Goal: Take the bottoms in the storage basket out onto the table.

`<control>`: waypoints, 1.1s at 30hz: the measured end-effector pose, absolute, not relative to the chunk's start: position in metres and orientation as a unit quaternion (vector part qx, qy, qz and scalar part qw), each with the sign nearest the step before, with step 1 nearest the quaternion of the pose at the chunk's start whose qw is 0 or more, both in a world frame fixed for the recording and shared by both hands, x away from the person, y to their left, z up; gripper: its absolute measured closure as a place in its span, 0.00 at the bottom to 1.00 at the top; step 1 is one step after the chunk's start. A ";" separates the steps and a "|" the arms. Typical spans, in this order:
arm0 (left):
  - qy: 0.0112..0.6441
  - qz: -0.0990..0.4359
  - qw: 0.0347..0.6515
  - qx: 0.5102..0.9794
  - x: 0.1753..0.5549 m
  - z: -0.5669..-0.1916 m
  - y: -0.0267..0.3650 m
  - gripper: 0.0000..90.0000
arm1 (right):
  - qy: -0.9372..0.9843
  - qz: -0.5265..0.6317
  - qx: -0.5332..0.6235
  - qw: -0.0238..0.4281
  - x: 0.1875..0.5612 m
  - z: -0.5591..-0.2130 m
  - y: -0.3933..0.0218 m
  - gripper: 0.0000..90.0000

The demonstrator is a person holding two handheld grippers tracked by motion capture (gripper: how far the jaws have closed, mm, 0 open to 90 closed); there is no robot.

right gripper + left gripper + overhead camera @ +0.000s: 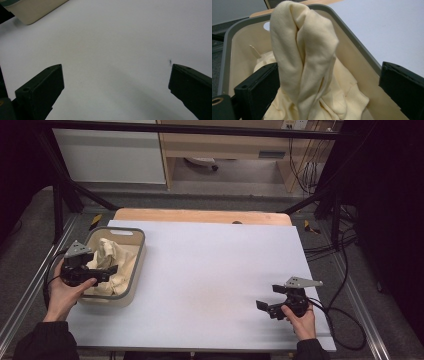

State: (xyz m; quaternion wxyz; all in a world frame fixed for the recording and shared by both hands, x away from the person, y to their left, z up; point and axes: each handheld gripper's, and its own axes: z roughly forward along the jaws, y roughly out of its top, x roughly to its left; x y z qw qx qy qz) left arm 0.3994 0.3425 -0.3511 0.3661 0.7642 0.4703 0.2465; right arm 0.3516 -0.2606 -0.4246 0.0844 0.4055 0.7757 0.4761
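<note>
Entry: cloth in basket, left side of table. The cream garment (304, 65) sits bunched in the grey-rimmed basket (134, 270), which stands at the near-left part of the white table (215, 275); I see my left gripper (107, 269) reaching over the basket's near-left wall, jaws pointing toward the table's middle and over the cloth.

Key relation: in the left gripper view a tall fold of the garment stands upright between my two jaws; its long axis runs roughly vertical in that view, so across the line along which the jaws close; the fold lies closer to the left-hand jaw, perhaps touching it, with a clear gap to the right-hand jaw; jaws stand wide, holding nothing yet. My judgement: closing here would pinch that ridge, provided I shift a little so the fold sits central.

My right gripper (264, 306) hangs low over bare table at the near-right, well apart from the basket; jaws wide, nothing between them; the right gripper view has the basket's corner (30, 12) far off at top left. The left hand (67, 292) is plainly the nearer one for the pick.

Writing: none legible on garment, basket or grippers; a small pale tag-like sliver (255, 51) beside the cloth is too small to read.
</note>
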 end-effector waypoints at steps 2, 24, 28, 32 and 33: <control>0.472 0.243 0.366 0.764 0.400 -0.351 0.342 0.03 | 0.776 0.476 0.406 0.084 0.352 -0.425 -0.261 0.01; 0.490 0.247 0.338 0.765 0.430 -0.362 0.344 0.04 | 0.776 0.476 0.405 0.085 0.352 -0.425 -0.260 0.01; 0.492 0.255 0.334 0.762 0.433 -0.365 0.344 0.04 | 0.776 0.476 0.405 0.085 0.352 -0.425 -0.261 0.01; 0.495 0.258 0.328 0.762 0.436 -0.368 0.344 0.05 | 0.777 0.476 0.404 0.085 0.352 -0.425 -0.260 0.01; 0.496 0.259 0.329 0.761 0.437 -0.369 0.343 0.05 | 0.776 0.476 0.405 0.084 0.352 -0.425 -0.260 0.01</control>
